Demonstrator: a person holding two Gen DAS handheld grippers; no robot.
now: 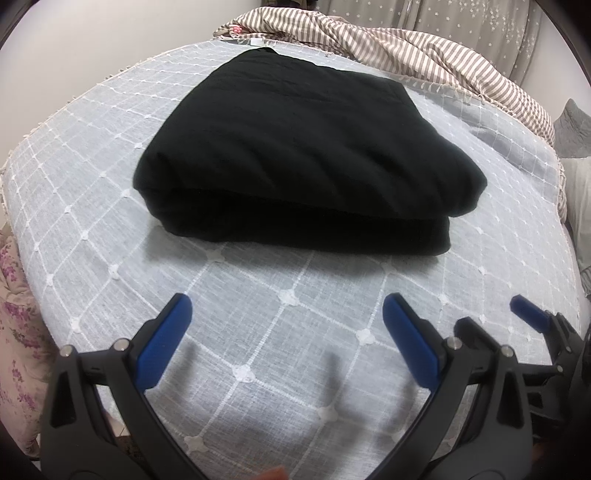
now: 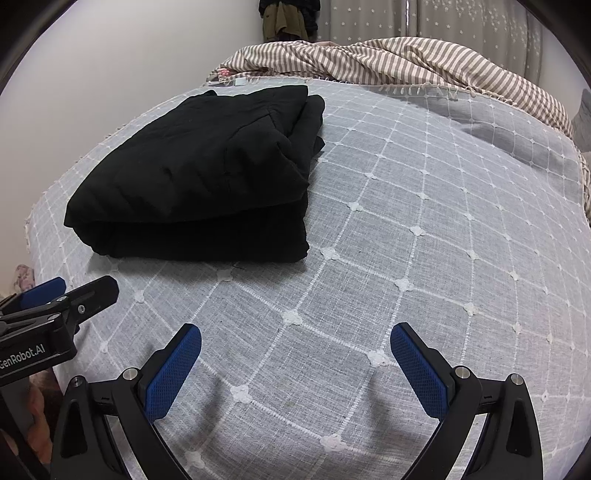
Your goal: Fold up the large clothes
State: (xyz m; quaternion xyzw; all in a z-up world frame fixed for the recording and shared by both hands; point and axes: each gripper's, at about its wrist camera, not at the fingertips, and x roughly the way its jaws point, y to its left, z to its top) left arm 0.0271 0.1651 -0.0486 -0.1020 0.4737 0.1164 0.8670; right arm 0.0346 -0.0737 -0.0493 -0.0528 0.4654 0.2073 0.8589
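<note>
A black garment lies folded in a thick rectangular stack on the grey bed cover. In the right wrist view it lies to the upper left. My left gripper is open and empty, a short way in front of the garment's near edge, not touching it. My right gripper is open and empty, over bare cover to the right of the garment. The right gripper's fingers show at the left wrist view's lower right; the left gripper's fingers show at the right wrist view's lower left.
A brown-and-white striped blanket is bunched along the far edge of the bed. Grey star-print curtains hang behind it. A floral fabric lies off the bed's left edge. A wall stands at the far left.
</note>
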